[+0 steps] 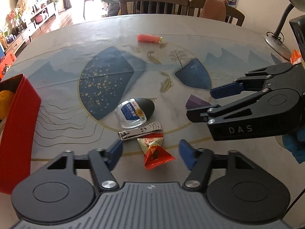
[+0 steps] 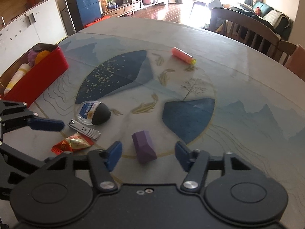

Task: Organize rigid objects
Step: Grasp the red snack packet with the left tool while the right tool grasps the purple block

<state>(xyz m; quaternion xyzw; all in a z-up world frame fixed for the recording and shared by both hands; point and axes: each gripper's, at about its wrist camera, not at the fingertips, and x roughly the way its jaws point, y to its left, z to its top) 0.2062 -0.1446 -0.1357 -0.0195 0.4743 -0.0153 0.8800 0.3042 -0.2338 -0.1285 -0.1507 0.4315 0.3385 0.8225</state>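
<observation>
Left wrist view: left hand-held gripper (image 1: 150, 152) half open, empty, astride the red-and-gold foil candy packet (image 1: 154, 152) on the bench (image 1: 238, 43); risk: pads snag the touching steel nail clipper (image 1: 140, 130) (packet may crumple).
Right wrist view: right hand-held gripper (image 2: 147, 155) half open, empty, around the purple faceted block (image 2: 144, 146); risk: sloped faces slip; red rectangular box (image 2: 41, 76) far left.

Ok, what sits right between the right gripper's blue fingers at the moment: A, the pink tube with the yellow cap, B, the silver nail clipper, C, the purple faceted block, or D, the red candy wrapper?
C: in the right wrist view the purple faceted block lies between the right gripper fingers, which are not yet touching it.
</observation>
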